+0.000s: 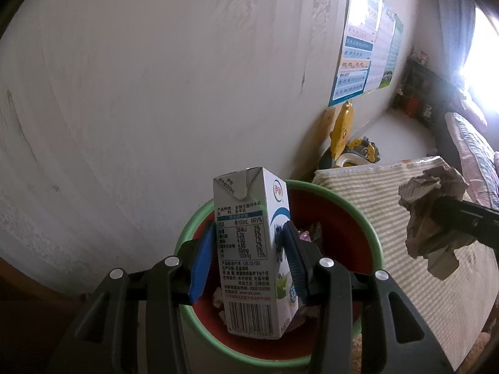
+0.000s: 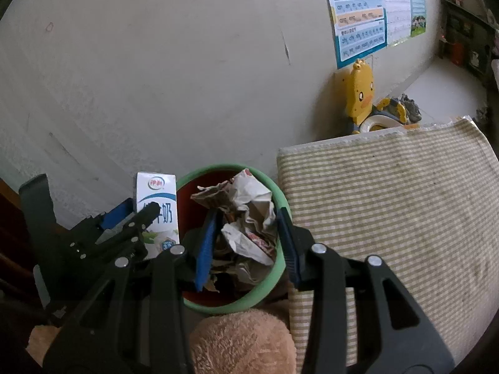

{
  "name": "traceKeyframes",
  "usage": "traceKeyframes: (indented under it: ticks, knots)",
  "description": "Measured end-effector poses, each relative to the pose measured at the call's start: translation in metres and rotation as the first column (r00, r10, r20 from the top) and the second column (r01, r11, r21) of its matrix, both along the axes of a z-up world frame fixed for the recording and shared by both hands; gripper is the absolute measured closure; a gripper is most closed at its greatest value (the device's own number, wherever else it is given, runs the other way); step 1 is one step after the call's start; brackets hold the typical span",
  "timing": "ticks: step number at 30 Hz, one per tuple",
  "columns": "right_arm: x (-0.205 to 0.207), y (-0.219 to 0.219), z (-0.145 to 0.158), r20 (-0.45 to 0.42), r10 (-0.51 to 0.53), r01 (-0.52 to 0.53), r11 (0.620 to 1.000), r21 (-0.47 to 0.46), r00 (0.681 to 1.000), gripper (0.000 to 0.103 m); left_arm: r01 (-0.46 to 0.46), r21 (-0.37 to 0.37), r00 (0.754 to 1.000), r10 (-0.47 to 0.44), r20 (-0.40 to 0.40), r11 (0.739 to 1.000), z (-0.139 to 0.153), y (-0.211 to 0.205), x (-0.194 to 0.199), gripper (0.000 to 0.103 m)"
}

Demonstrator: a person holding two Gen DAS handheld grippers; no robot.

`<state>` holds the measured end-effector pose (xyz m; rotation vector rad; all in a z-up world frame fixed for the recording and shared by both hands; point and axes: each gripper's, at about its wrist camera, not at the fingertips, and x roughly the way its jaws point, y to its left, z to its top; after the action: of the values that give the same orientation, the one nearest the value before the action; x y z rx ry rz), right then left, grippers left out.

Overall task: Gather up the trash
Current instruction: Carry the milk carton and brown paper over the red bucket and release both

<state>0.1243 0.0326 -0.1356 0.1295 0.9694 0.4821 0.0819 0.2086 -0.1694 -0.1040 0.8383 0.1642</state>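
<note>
A: What is held by the left claw (image 1: 249,258)?

B: A white rectangular milk carton (image 1: 252,249) with blue print and a barcode is clamped upright between the blue pads (image 1: 199,268) of that claw. It is held above the round bin (image 1: 368,233) with a green rim and a red inside, over the bin's left part as seen from the left wrist.

A: And the right claw (image 2: 246,243)?

B: A crumpled wad of white and brown paper (image 2: 249,218) is pinched between its blue pads (image 2: 204,249). In the right wrist view the wad is seen against the bin's opening, but whether it is directly over the bin cannot be told; from the left wrist it is seen to the right of the bin, against the mat. More crumpled paper is seen lying inside the bin.

A: What is found around the bin?

B: A pale wall (image 1: 140,93) is seen behind it, with a colourful poster (image 2: 361,18) fixed higher up. A mat with a fine green and cream check (image 2: 389,202) is laid just beside the bin, on its right. A yellow plastic duck toy (image 2: 361,90) is stood against the wall beyond the mat. A tan furry item (image 2: 243,342) is seen at the near edge of the bin; what it is cannot be told.
</note>
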Motion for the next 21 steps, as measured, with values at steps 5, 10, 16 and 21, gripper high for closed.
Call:
traceKeyframes:
  ticks: [5, 10, 16, 21]
  knots:
    - [0.004, 0.006, -0.001, -0.003, 0.009, -0.009, 1.0, -0.003, 1.0, 0.064, -0.009, -0.012, 1.0, 0.009, -0.016, 1.0, -0.006, 0.004, 0.002, 0.062]
    - [0.007, 0.007, -0.004, -0.009, 0.015, -0.015, 1.0, -0.004, 1.0, 0.062, -0.023, -0.021, 0.999, 0.022, -0.029, 1.0, -0.011, 0.007, 0.005, 0.062]
    - [0.009, 0.008, -0.008, -0.02, 0.02, -0.02, 1.0, -0.004, 1.0, 0.052, -0.044, -0.022, 0.999, 0.043, -0.033, 0.999, -0.013, 0.01, 0.005, 0.061]
    - [0.008, 0.007, -0.006, -0.008, 0.021, -0.021, 1.0, -0.007, 1.0, 0.047, -0.056, -0.019, 0.998, 0.055, -0.027, 0.998, -0.011, 0.012, 0.006, 0.046]
